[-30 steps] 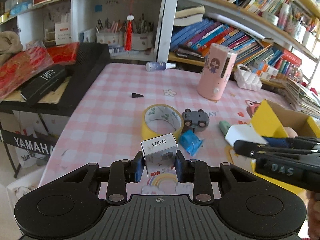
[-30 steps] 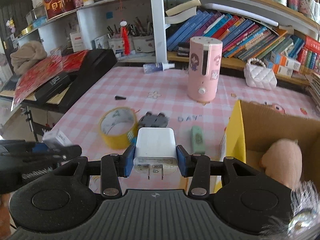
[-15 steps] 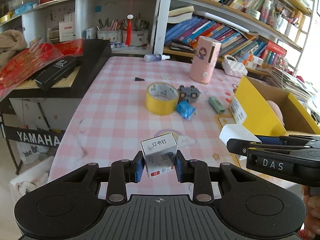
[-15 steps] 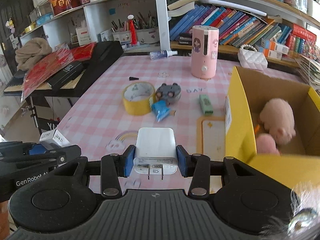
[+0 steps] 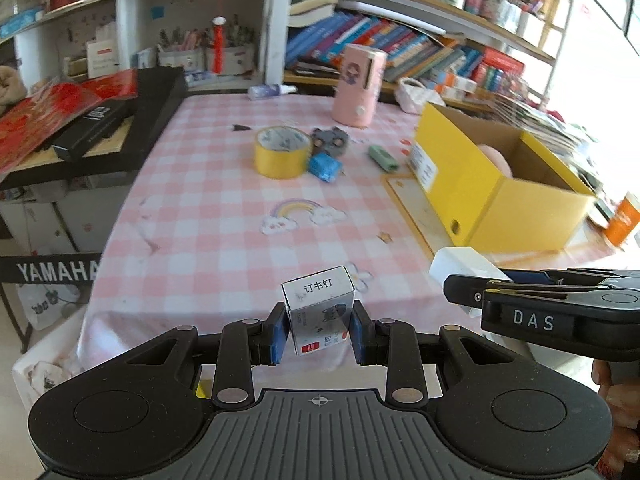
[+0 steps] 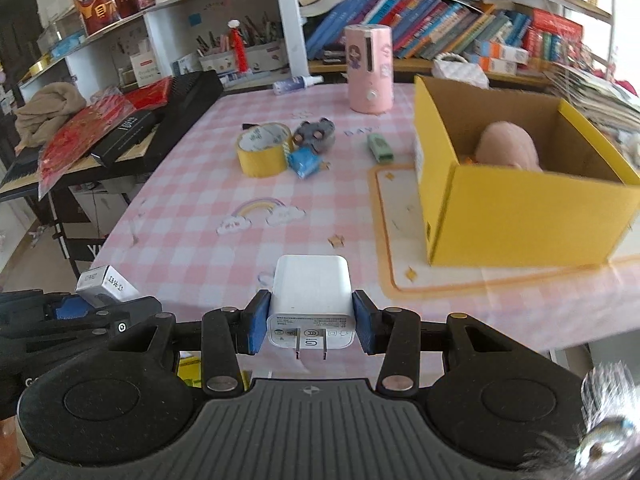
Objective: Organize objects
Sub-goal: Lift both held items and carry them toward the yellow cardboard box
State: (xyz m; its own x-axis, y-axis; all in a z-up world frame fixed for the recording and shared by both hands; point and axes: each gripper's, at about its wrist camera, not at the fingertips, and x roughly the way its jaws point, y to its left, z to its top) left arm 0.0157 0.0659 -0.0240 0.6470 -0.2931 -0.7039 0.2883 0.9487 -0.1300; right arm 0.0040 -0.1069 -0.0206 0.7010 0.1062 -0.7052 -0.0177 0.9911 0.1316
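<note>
My left gripper (image 5: 319,334) is shut on a small white staple box (image 5: 319,310) with Chinese print, held above the near edge of the pink checked table (image 5: 224,216). My right gripper (image 6: 309,320) is shut on a white plug charger (image 6: 310,300), prongs toward the camera. Each gripper shows at the side of the other's view: the right gripper (image 5: 460,286) with the charger (image 5: 460,270), and the left gripper (image 6: 92,298) with the staple box (image 6: 102,284). An open yellow cardboard box (image 6: 516,204) holding a pink plush toy (image 6: 508,146) stands on the table's right side.
Mid-table lie a yellow tape roll (image 6: 262,150), a grey toy car (image 6: 314,134), a blue packet (image 6: 304,162) and a green eraser (image 6: 380,148). A pink cylinder (image 6: 369,74) stands further back. A black keyboard stand with red packets (image 6: 100,120) flanks the left; bookshelves (image 6: 440,36) run behind.
Both grippers have pulled back from the table's middle toward its near edge, keeping their grips. The tape, car and yellow box now look farther away, and the whole yellow box shows.
</note>
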